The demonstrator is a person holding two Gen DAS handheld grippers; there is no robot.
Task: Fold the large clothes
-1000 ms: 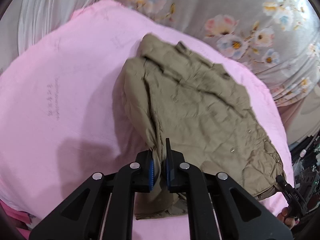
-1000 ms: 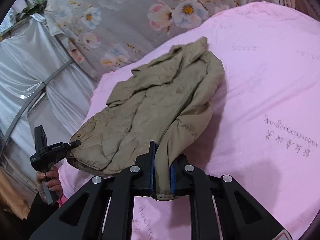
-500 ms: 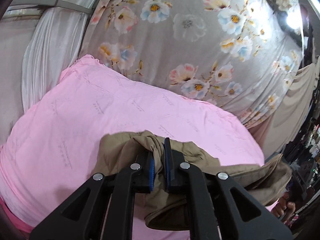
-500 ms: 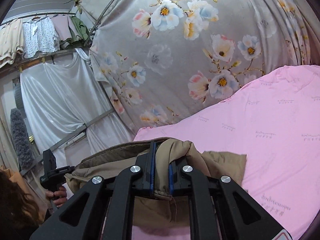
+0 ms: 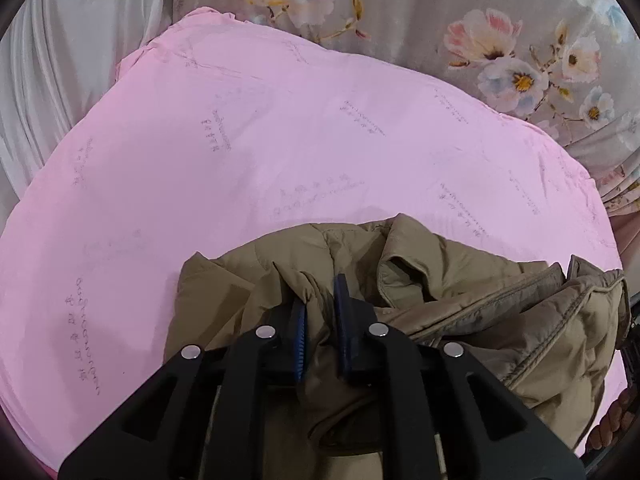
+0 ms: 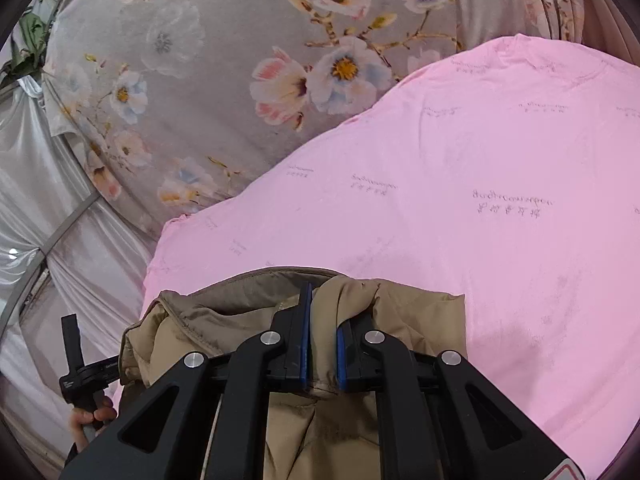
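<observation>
A khaki padded jacket [image 5: 460,296] lies bunched at the near edge of a pink bed sheet [image 5: 280,152]. My left gripper [image 5: 320,304] is shut on a fold of the jacket, which drapes down between its blue pads. In the right wrist view my right gripper [image 6: 322,320] is shut on another fold of the jacket [image 6: 416,312], with the cloth hanging below it over the pink sheet [image 6: 480,200]. The part of the jacket under both grippers is hidden.
A grey floral curtain [image 6: 240,80] hangs behind the bed. White drapes [image 5: 80,40] hang at the left. The left gripper's handle and the hand on it [image 6: 86,384] show at the lower left of the right wrist view.
Both grippers lifted the jacket's folds and carried them toward the near edge. The jacket went from spread flat on the sheet to bunched and doubled over close below the grippers.
</observation>
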